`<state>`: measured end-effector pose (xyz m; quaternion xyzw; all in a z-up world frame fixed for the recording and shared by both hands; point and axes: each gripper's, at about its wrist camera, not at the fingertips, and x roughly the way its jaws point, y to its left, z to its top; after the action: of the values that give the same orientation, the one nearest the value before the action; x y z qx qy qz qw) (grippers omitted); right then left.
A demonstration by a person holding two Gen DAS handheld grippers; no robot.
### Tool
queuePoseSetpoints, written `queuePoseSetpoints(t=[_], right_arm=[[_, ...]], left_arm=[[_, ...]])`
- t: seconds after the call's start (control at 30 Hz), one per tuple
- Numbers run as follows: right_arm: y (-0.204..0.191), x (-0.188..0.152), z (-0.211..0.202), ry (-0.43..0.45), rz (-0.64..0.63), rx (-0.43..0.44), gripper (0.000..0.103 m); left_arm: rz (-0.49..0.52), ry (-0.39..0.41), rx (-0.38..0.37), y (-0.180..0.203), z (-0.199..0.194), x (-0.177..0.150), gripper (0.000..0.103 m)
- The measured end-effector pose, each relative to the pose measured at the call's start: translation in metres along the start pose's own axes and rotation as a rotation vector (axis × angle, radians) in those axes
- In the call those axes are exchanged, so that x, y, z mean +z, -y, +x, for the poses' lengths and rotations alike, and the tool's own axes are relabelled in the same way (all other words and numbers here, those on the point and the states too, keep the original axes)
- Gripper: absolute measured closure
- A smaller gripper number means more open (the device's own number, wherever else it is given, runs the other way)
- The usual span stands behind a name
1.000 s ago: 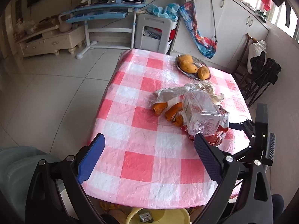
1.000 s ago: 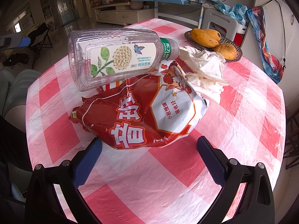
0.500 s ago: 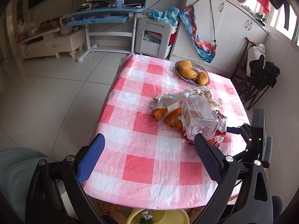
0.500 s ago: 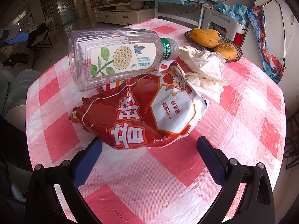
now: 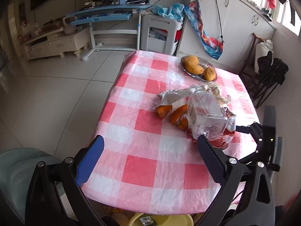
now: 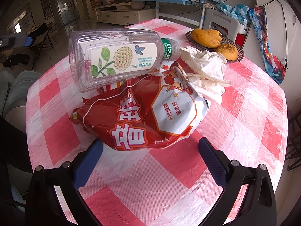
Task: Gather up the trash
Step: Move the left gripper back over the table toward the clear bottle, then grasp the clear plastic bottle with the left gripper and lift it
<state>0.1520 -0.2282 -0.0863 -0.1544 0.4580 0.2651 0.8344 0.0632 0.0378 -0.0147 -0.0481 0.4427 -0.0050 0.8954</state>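
Fingers (image 6: 88,162) right: wide apart, empty; snack bag (image 6: 143,116) just ahead | left fingers (image 5: 90,160): wide apart, empty

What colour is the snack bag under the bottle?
Red with white panels and lettering; the snack bag shows best in the right wrist view.

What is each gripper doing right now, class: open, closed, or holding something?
Left gripper: open, holding nothing.
Right gripper: open, holding nothing, facing the red snack bag.

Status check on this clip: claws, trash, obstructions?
Both claws open, empty. Clear plastic bottle lies atop red snack bag, crumpled white paper behind. Nothing blocking.
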Motion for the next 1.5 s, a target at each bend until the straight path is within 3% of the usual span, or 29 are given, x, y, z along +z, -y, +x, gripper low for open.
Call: queuePoseSetpoints(t=[0.17,0.43,0.7,0.97,1.07,1.13,1.27,1.5], right_arm=[[0.0,0.0,0.0,0.001,0.0,0.0,0.006],[0.0,0.0,0.0,0.0,0.0,-0.001,0.006],[0.001,0.0,0.0,0.0,0.011,-0.006,0.006],[-0.009,0.005,-0.002,-0.045,0.082,-0.101,0.006],[-0.028,0.009,-0.01,-0.051,0.001,-0.276,0.006],[-0.043,0.009,-0.017,-0.028,-0.071,-0.334,0.006],[-0.062,0.008,-0.032,0.029,-0.147,-0.348,0.006],[-0.061,0.002,-0.044,0.053,-0.182,-0.359,0.006]], left_arm=[[-0.032,-0.023,-0.036,-0.004,0.009,0.0,0.008],[0.013,-0.035,-0.02,0.008,0.023,0.003,0.008],[0.061,-0.062,-0.051,0.019,0.032,0.006,0.008],[0.036,-0.099,-0.075,0.015,0.046,0.011,0.008],[0.043,-0.091,-0.076,0.02,0.049,0.014,0.008],[0.04,-0.084,-0.077,0.024,0.05,0.015,0.008],[0.035,-0.079,-0.091,0.034,0.053,0.018,0.008],[0.042,-0.058,-0.082,0.05,0.055,0.02,0.008]])
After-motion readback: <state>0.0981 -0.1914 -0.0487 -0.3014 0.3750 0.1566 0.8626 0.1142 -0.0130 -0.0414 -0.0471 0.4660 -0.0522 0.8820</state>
